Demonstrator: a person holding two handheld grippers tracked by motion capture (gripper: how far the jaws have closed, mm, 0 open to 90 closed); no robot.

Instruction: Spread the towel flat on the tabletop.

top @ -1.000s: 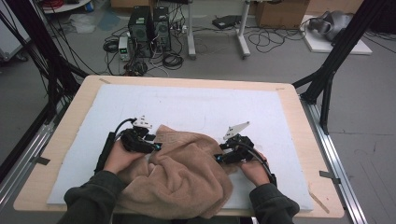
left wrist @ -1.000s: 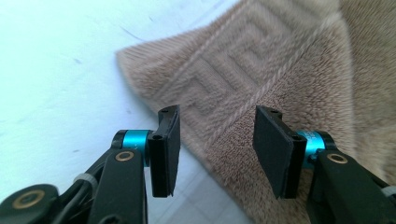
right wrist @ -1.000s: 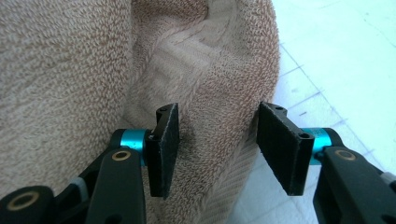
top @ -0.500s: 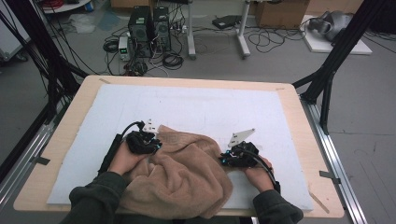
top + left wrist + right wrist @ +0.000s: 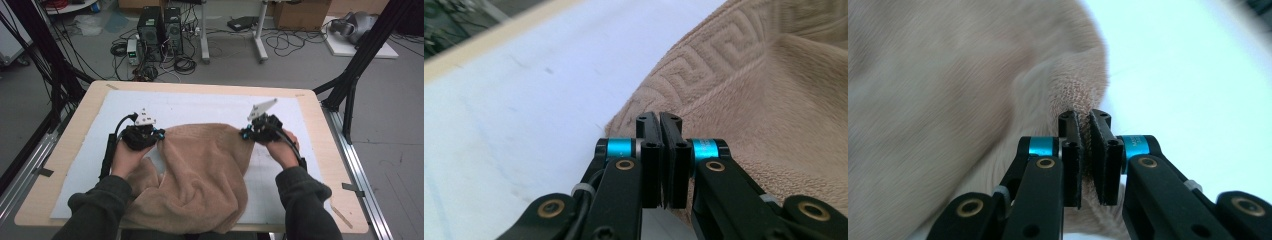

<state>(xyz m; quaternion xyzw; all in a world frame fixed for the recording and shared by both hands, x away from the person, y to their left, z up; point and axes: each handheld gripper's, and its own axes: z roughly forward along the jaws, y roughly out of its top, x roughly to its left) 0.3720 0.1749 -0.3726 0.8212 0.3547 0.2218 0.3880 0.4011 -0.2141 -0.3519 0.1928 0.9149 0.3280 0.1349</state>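
Item: one tan towel (image 5: 205, 175), plush, with a woven key-pattern border (image 5: 704, 75). It lay on the white mat (image 5: 200, 107) of the wooden surface (image 5: 80, 107), its far edge held up and stretched between our two hands, the rest bunched and hanging over the near edge toward us.

Left tongs (image 5: 659, 122): jaws had just been closing and stood pressed together on the towel's left corner, at the bordered hem. In the high view they sat at the towel's far-left corner (image 5: 142, 135).

Right tongs (image 5: 1084, 120): jaws had likewise just been closing and pinched a fold of the towel's right corner between them; in the high view they stood at the far-right corner (image 5: 260, 131).

Progress, as we judged it: both corners were secured and the top edge drawn roughly straight. Spreading the bunched remainder flat, or folding it, was not yet done.

Surroundings: floor beyond with computer towers (image 5: 160, 25) and loose cables.
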